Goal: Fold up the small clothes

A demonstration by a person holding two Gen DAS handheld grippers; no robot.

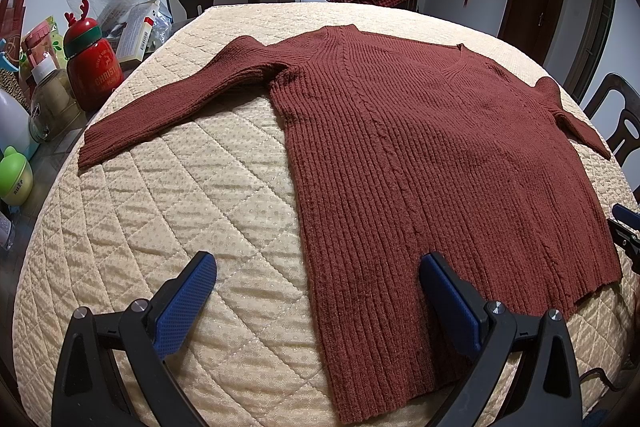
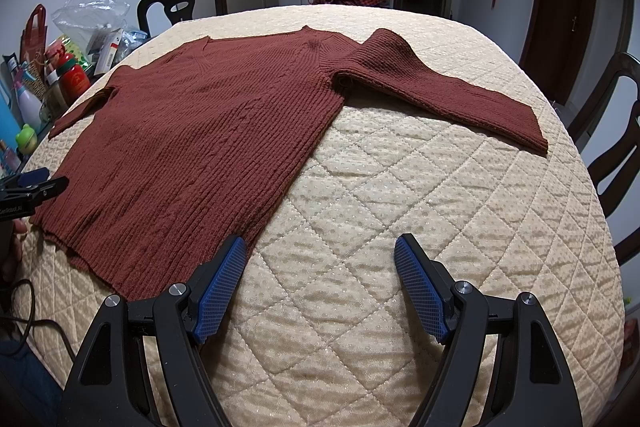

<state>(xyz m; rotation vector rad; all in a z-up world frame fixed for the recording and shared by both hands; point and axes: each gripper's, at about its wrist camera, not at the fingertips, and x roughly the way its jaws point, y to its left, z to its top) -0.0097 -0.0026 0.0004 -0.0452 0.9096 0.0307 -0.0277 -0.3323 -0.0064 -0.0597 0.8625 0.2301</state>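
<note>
Rust-brown ribbed sweater on cream diamond-quilted cover.

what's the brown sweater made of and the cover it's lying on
Sweater: looks like a chunky ribbed knit, probably wool or acrylic; matte, slightly fuzzy vertical ribs. Cover: seemingly padded quilted fabric, cream, with diamond stitching and a faint sheen.

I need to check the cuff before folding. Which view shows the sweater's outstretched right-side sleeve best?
The right wrist view: the sleeve lies fully visible, shoulder to cuff, on the quilted cover. The left wrist view shows only a short stretch of it at the frame's edge.
</note>
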